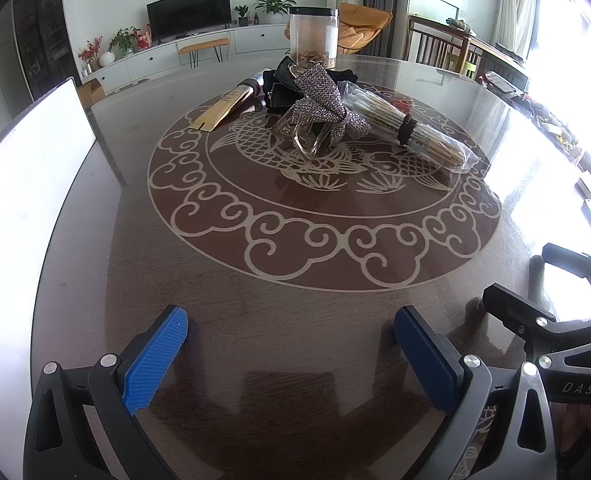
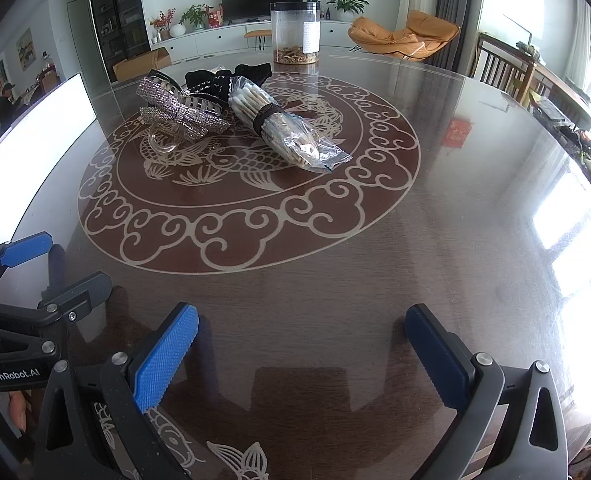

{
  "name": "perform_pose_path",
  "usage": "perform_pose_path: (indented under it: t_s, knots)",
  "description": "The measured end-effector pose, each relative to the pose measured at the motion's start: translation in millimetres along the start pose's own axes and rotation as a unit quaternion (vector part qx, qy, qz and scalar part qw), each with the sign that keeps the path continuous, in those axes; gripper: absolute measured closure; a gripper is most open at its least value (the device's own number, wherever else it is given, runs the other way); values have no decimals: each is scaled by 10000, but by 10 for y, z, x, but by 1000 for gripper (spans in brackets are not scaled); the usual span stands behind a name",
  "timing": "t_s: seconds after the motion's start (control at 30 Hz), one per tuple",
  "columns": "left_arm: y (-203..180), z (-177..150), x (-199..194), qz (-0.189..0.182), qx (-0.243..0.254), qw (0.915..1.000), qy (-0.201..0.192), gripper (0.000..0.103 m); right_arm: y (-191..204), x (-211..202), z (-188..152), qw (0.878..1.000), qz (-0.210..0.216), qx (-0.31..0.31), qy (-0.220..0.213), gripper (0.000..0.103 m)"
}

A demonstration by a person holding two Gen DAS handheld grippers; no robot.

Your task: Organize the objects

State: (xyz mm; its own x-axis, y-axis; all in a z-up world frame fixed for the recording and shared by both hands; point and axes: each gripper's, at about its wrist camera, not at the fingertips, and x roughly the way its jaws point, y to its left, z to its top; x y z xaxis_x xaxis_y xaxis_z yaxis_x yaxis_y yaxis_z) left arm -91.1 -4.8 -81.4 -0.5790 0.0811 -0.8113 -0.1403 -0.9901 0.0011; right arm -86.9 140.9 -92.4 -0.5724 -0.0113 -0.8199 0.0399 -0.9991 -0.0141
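A pile of objects lies at the far middle of the round table: a rhinestone bow hair clip [image 1: 322, 101] [image 2: 179, 114], a bag of cotton swabs [image 1: 411, 128] [image 2: 283, 128], a black cloth item [image 1: 295, 84] [image 2: 227, 76], a flat wooden piece [image 1: 223, 106] and a clear jar with a black lid [image 1: 313, 38] [image 2: 295, 34]. My left gripper [image 1: 291, 328] is open and empty, low over the near table. My right gripper [image 2: 301, 324] is open and empty, also near. Each gripper shows in the other's view, the right one at the right [image 1: 543, 320], the left one at the left [image 2: 35, 272].
The table [image 1: 295, 240] [image 2: 455, 200] has a glass top with a fish and cloud pattern. A white board [image 1: 27, 168] [image 2: 35, 128] stands at its left edge. Chairs [image 2: 507, 68] and a cluttered sideboard [image 2: 587, 148] stand at the right.
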Motion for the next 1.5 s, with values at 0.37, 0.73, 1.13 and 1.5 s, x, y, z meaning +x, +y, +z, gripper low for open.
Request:
perform_pose_path:
  t_s: [0.37,0.73,1.13,1.5]
  knots:
    - [-4,8,8,2,12,10000,4,0,0,4,2,10000,-2,0,6,0]
    - [28,313,184,104,-135,9999,7,0,-32,179,278,10000,18,-20,38,0]
    - [29,314,190,101,-137,9999,5,0,-18,120,219,10000,-4,-10,-29,0]
    - [27,312,191,100,-136,9999,6,0,-19,128,223,10000,-4,-8,-32,0]
